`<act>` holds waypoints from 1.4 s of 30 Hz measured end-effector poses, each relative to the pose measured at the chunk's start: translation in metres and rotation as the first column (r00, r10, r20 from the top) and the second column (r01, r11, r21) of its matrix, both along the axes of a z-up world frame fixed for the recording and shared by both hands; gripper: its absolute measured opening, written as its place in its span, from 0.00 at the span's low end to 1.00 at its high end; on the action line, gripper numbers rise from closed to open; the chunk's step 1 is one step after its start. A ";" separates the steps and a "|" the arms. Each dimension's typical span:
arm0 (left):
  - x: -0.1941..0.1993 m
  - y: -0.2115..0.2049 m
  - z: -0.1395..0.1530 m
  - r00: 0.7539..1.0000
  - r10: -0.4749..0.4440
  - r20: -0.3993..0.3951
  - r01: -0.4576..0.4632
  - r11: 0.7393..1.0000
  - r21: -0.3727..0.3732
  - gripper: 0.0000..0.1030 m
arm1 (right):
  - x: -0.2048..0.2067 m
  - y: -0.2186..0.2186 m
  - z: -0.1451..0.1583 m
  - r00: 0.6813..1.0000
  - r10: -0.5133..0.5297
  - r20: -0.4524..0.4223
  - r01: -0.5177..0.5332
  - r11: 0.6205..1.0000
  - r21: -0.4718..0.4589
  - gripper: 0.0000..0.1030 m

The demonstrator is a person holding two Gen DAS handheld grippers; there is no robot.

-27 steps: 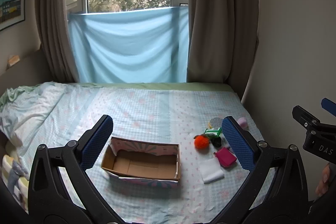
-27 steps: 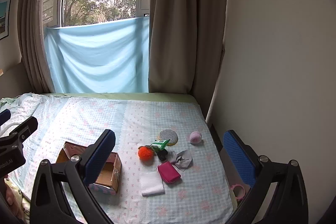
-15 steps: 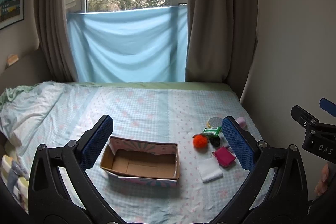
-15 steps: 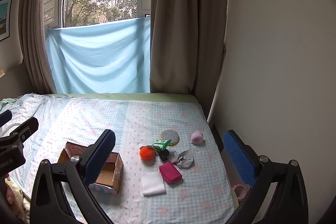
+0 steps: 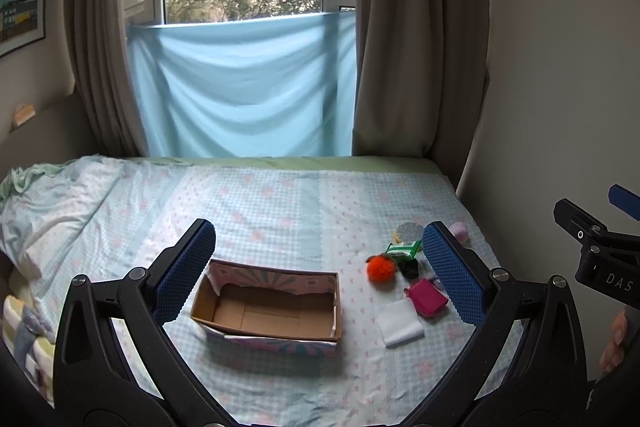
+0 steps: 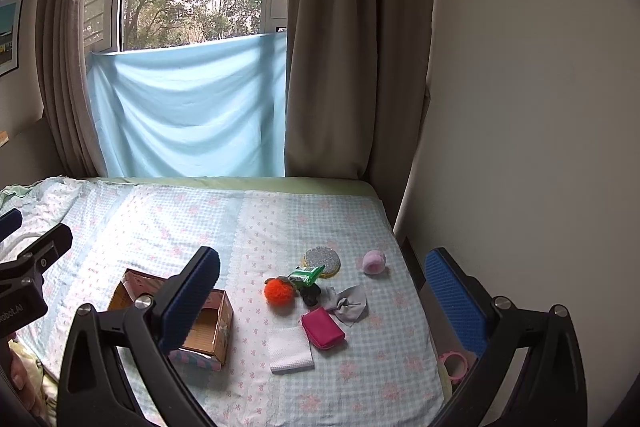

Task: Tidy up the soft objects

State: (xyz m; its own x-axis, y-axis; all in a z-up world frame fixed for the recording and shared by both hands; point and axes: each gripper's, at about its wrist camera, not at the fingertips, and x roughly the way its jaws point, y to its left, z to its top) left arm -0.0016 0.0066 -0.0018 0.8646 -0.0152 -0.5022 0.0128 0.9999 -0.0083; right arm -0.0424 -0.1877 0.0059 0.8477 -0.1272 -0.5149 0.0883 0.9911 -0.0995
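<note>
From here I have both tools raised above the bed, nothing in either. The left gripper has its blue fingers spread wide, framing the open cardboard box at lower centre of the left view; the box's inside looks bare. The right gripper is likewise wide open and holds nothing, and between its fingers lies the cluster of soft things, at centre of the right view: an orange pom-pom, a green packet just beside it, a round grey pad behind, a pink puff apart to the right, a grey bow, a magenta pouch and a white folded cloth touching the pouch's left edge (a small dark item by the packet I can't identify). All sit right of the box, none in it.
</note>
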 end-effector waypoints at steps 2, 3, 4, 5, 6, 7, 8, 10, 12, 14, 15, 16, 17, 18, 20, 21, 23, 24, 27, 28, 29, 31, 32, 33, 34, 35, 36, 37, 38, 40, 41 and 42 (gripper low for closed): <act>0.000 0.000 0.001 1.000 0.000 0.002 0.000 1.000 0.000 1.00 | 0.000 0.000 0.000 1.000 0.000 0.000 0.000 1.000 0.001 1.00; -0.001 0.001 0.001 1.000 0.001 0.003 -0.001 1.000 0.000 1.00 | 0.000 0.000 0.000 1.000 0.001 0.000 -0.001 1.000 0.001 1.00; -0.001 0.000 0.001 1.000 0.001 0.004 -0.001 1.000 -0.001 1.00 | 0.000 0.000 0.000 1.000 0.002 -0.001 -0.002 1.000 0.002 1.00; -0.001 0.000 0.002 1.000 0.001 0.004 -0.001 1.000 -0.001 1.00 | 0.000 0.000 0.000 1.000 0.004 0.000 -0.004 1.000 0.001 1.00; -0.001 0.000 0.002 1.000 0.001 0.005 -0.001 1.000 -0.002 1.00 | -0.001 0.000 0.000 1.000 0.005 0.000 -0.005 1.000 0.001 1.00; -0.001 0.000 0.002 1.000 0.001 0.005 -0.001 1.000 -0.001 1.00 | -0.002 0.000 0.000 1.000 0.005 0.002 -0.005 1.000 -0.001 1.00; -0.001 0.000 0.002 1.000 0.000 0.004 0.000 1.000 -0.001 1.00 | -0.002 0.000 0.000 1.000 0.006 0.003 -0.006 1.000 -0.002 1.00; -0.001 0.000 0.002 1.000 0.000 0.004 0.000 1.000 -0.001 1.00 | -0.002 0.000 0.000 1.000 0.005 0.004 -0.005 1.000 -0.002 1.00; -0.001 0.000 0.002 1.000 0.000 0.005 0.000 1.000 -0.003 1.00 | -0.002 0.000 0.000 1.000 0.005 0.003 -0.005 1.000 0.000 1.00; -0.002 0.000 0.002 1.000 0.000 0.007 0.000 1.000 -0.004 1.00 | -0.002 0.000 0.000 1.000 0.005 0.003 -0.005 1.000 -0.002 1.00; -0.002 0.000 0.002 1.000 0.000 0.007 0.000 1.000 -0.003 1.00 | -0.003 -0.001 0.000 1.000 0.005 0.004 -0.005 1.000 -0.002 1.00; -0.002 0.000 0.002 1.000 0.000 0.007 0.000 1.000 -0.004 1.00 | -0.003 -0.001 0.001 1.000 0.005 0.004 -0.005 1.000 -0.001 1.00; -0.002 0.000 0.002 1.000 0.000 0.007 0.000 1.000 -0.003 1.00 | -0.003 0.000 0.001 1.000 0.005 0.004 -0.005 1.000 -0.001 1.00; -0.002 0.000 0.002 1.000 0.001 0.007 -0.001 1.000 -0.003 1.00 | -0.003 -0.001 0.001 1.000 0.004 0.005 -0.004 1.000 -0.001 1.00; -0.002 -0.001 0.001 1.000 0.001 0.006 -0.001 1.000 -0.001 1.00 | -0.003 -0.002 0.000 1.000 0.005 0.006 -0.005 1.000 0.001 1.00; -0.002 0.000 0.001 1.000 0.001 0.006 -0.001 1.000 -0.001 1.00 | -0.003 -0.003 0.000 1.000 0.004 0.005 -0.004 1.000 0.003 1.00; -0.002 0.000 0.001 1.000 0.001 0.005 -0.001 1.000 -0.001 1.00 | -0.003 -0.003 0.000 1.000 0.004 0.005 -0.004 1.000 0.003 1.00; -0.002 0.000 0.001 1.000 0.001 0.005 -0.001 1.000 -0.002 1.00 | -0.003 -0.003 0.000 1.000 0.005 0.004 -0.005 1.000 0.005 1.00; -0.002 0.000 0.001 1.000 0.003 0.006 -0.003 1.000 0.001 1.00 | -0.003 -0.005 0.000 1.000 0.005 0.003 -0.005 1.000 0.007 1.00; -0.002 0.000 0.001 1.000 0.003 0.007 -0.003 1.000 0.001 1.00 | -0.003 -0.005 0.000 1.000 0.005 0.003 -0.005 1.000 0.006 1.00; -0.003 0.000 0.000 1.000 0.003 0.007 -0.003 1.000 0.001 1.00 | -0.003 -0.004 -0.001 1.000 0.005 0.004 -0.005 1.000 0.006 1.00; -0.002 0.000 0.000 1.000 0.004 0.007 -0.004 1.000 0.001 1.00 | -0.003 -0.004 -0.001 1.000 0.005 0.004 -0.005 1.000 0.006 1.00; -0.002 -0.001 0.000 1.000 0.005 0.006 -0.005 1.000 0.002 1.00 | -0.003 -0.004 -0.001 1.000 0.005 0.003 -0.005 1.000 0.007 1.00; -0.002 -0.001 0.000 1.000 0.006 0.006 -0.006 1.000 0.002 1.00 | -0.003 -0.004 -0.001 1.000 0.006 0.003 -0.006 1.000 0.007 1.00; -0.001 -0.001 -0.001 1.000 0.006 0.005 -0.006 1.000 0.002 1.00 | -0.003 -0.003 -0.001 1.000 0.005 0.004 -0.005 1.000 0.006 1.00; -0.001 -0.001 -0.001 1.000 0.006 0.003 -0.006 1.000 0.002 1.00 | -0.004 -0.003 -0.001 1.000 0.005 0.004 -0.005 1.000 0.007 1.00; 0.000 -0.001 -0.001 1.000 0.007 0.002 -0.007 1.000 0.002 1.00 | -0.003 -0.003 -0.001 1.000 0.006 0.004 -0.006 1.000 0.008 1.00; 0.001 -0.001 -0.001 1.000 0.007 0.002 -0.007 1.000 0.002 1.00 | -0.003 -0.003 -0.001 1.000 0.007 0.003 -0.007 1.000 0.009 1.00; 0.002 -0.001 -0.001 1.000 0.007 0.001 -0.007 1.000 0.002 1.00 | -0.003 -0.003 -0.002 1.000 0.007 0.001 -0.007 1.000 0.010 1.00; 0.003 -0.001 -0.001 1.000 0.006 0.000 -0.006 1.000 0.003 1.00 | -0.002 -0.002 -0.003 1.000 0.009 -0.001 -0.009 1.000 0.012 1.00; 0.004 -0.001 -0.001 1.000 0.007 0.000 -0.007 1.000 0.006 1.00 | -0.001 -0.002 -0.003 1.000 0.010 -0.003 -0.010 1.000 0.013 1.00; 0.005 -0.002 -0.002 1.000 0.007 0.000 -0.007 1.000 0.009 1.00 | 0.000 -0.002 -0.004 1.000 0.011 -0.004 -0.011 1.000 0.015 1.00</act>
